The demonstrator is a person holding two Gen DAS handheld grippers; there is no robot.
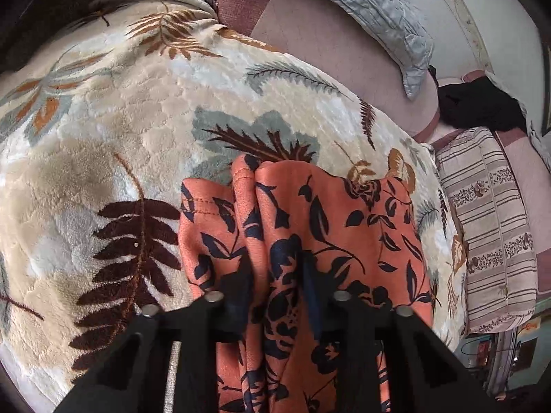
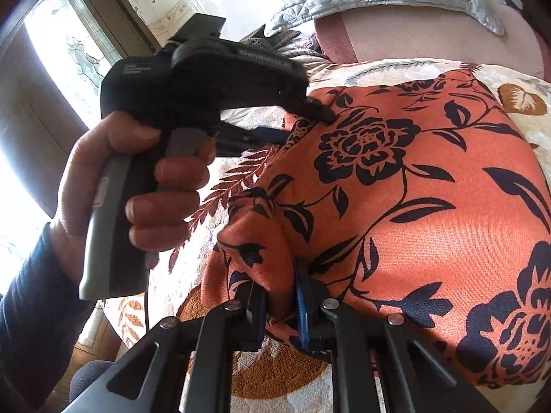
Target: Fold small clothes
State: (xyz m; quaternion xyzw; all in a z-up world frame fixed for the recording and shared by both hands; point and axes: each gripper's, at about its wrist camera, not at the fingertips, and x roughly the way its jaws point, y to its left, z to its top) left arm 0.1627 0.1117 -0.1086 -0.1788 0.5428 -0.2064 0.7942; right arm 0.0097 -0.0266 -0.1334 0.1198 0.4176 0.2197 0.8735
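A: Where is the garment?
B: The orange floral garment (image 1: 330, 213) lies on the leaf-patterned plush blanket (image 1: 113, 130) that covers the bed, with one end bunched up and lifted.

A: What is the left tool doing?
B: The left tool (image 1: 275, 275) is clamped on a gathered fold of the orange cloth. In the right wrist view the person's hand (image 2: 113, 186) grips its handle, and its tip meets the garment's far left edge.

A: And the right tool?
B: The right tool (image 2: 280, 296) is closed on a raised corner of the same garment at the near edge; the cloth bulges out between its pads.

A: Anything else nearby?
B: A grey quilted pillow (image 1: 375, 17) on the far side, and what looks like a striped cushion (image 1: 489, 227) on the right, though the lens bends it.
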